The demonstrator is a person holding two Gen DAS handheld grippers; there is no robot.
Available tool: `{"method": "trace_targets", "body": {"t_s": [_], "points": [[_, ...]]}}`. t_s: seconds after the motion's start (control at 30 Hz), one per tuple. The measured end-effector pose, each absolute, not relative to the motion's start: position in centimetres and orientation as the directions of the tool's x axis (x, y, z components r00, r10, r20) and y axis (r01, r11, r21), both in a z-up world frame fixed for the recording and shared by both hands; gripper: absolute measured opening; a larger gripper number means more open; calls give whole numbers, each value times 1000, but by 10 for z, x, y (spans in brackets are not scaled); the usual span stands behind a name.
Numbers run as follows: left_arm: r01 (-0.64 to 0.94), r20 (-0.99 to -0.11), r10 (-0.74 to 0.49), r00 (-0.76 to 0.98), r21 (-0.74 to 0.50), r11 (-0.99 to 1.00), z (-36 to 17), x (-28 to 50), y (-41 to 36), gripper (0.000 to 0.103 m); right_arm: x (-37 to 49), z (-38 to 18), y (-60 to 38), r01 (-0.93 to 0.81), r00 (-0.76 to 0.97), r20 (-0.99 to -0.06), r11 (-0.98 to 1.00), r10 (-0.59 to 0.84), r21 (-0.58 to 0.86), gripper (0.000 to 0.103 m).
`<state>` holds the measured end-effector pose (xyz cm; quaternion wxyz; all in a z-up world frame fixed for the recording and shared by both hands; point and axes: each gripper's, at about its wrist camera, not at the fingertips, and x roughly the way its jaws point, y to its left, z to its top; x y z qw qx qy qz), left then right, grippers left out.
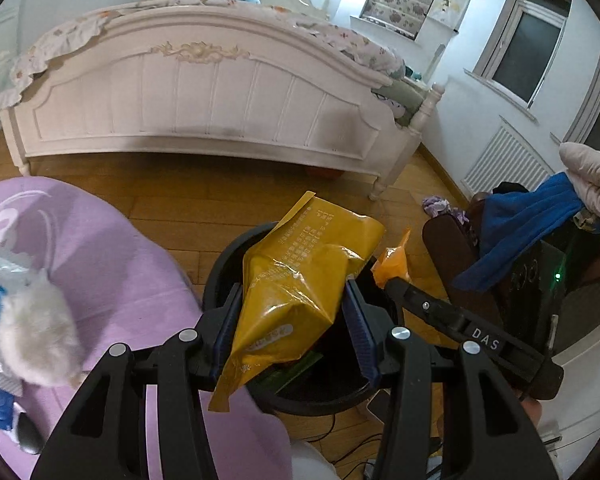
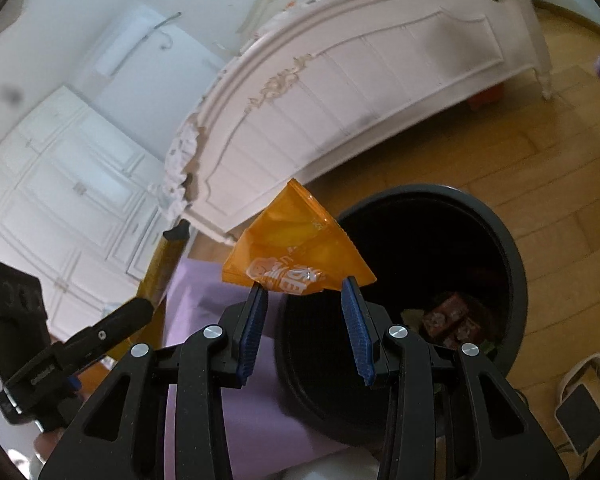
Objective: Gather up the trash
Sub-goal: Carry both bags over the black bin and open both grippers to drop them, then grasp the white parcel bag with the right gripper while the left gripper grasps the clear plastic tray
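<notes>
Floor: I see warm wooden floor [image 1: 228,200] boards running across the room.
Bin: a black round trash bin [image 2: 500,240] stands on the floor, wrappers lying at its bottom.
Bed: a white bed [image 1: 204,96] with a carved footboard stands on the floor beyond the bin.
Purple surface: a lilac-covered surface [image 1: 112,264] sits just beside the bin.
On it: a white fluffy item [image 1: 36,340] near its left edge.
Small cloth: a purple bundle [image 1: 436,204] lies on the floor near the bed's leg.

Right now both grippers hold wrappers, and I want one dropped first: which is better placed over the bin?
Left gripper: its yellow bag hangs over the bin. The right's orange wrapper sits beside the rim.
</notes>
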<state>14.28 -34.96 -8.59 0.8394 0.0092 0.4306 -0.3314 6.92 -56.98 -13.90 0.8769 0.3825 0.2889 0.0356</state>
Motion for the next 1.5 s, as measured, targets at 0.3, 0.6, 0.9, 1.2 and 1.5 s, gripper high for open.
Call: {"method": "trace_targets", "body": {"t_s": [0.3, 0.6, 0.9, 1.2, 1.5], "points": [[574, -751, -509, 420, -215, 790, -95, 147, -372, 56, 70, -155, -584, 203, 818, -506, 687, 272, 698, 55], [587, -711, -502, 493, -155, 795, -79, 132, -363, 85, 56, -153, -583, 204, 821, -501, 680, 273, 704, 70], [534, -622, -459, 634, -76, 842, -39, 106, -315, 92, 56, -110, -531, 76, 838, -441, 731, 322, 678, 70], [421, -578, -387, 719, -81, 903, -16, 111, -231, 92, 81, -63, -444, -87, 802, -424, 784, 421, 615, 70], [295, -566, -302, 767, -107, 949, -19, 117, -141, 92, 108, -38, -353, -202, 745, -464, 825, 479, 527, 70]]}}
